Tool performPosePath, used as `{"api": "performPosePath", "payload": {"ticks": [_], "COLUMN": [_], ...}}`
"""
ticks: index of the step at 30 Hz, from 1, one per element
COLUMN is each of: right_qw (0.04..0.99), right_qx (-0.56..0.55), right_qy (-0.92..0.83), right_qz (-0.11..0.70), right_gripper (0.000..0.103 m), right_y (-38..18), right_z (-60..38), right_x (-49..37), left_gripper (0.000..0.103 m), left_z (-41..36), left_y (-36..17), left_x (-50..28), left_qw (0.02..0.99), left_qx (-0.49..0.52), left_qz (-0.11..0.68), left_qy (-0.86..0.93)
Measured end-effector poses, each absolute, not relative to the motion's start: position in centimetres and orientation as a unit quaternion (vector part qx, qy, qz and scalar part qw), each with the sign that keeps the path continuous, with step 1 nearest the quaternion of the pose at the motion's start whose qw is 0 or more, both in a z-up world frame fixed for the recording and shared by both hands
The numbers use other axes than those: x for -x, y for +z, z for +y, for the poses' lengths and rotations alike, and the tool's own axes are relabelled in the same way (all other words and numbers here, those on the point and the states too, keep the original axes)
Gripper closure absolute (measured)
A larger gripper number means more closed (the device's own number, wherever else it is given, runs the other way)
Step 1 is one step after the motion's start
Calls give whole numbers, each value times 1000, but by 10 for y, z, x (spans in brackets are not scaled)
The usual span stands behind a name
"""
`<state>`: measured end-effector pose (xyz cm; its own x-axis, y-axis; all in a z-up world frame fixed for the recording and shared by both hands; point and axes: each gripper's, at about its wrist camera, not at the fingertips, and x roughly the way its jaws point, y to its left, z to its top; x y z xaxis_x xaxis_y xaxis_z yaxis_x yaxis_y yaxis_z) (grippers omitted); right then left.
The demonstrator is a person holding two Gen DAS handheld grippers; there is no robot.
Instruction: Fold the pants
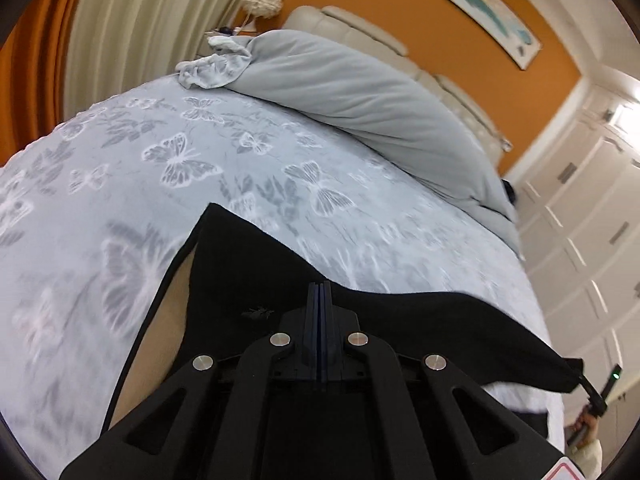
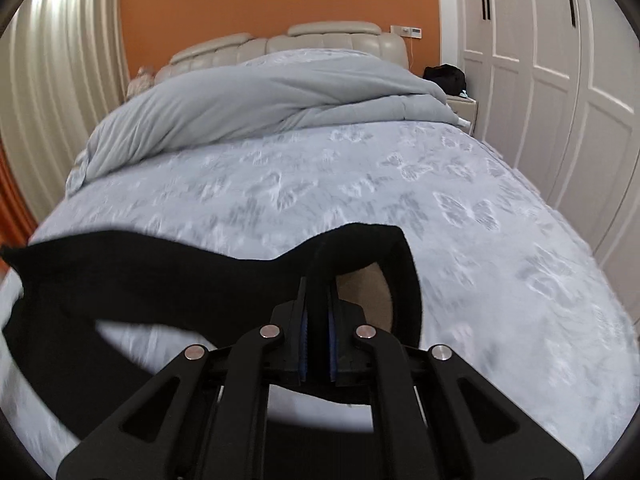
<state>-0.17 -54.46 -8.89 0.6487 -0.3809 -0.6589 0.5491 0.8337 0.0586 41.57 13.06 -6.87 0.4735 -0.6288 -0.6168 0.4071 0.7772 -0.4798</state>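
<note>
Hand-held gripper clamped on black pants

No readable text in either view.

No word, brand, number or label can be made out anywhere. A red-edged sticker sits at the bottom corner of the left gripper's body in the left wrist view, but it is cut off by the frame and nothing on it can be read. The wall panel beside the headboard in the right wrist view is too small to show any marking.
</note>
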Motion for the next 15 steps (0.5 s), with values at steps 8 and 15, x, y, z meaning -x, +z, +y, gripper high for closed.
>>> {"api": "performPosePath", "payload": {"ticks": [8,15], "right_qw": [854,860], "right_qx": [-140,-192], "right_qy": [-273,-349], "right_qz": [421,319], "right_gripper": [79,20], "right_y": [-147,-113], "right_z": [-499,-466], "right_x": [86,147], "left_gripper": [90,19], "left_z": [181,194], "left_y": [-113,-126], "left_x": [-331,-303], "left_qw": [828,799], "left_qx": [98,243], "left_qz": [480,494], "left_qy": [-272,-242]}}
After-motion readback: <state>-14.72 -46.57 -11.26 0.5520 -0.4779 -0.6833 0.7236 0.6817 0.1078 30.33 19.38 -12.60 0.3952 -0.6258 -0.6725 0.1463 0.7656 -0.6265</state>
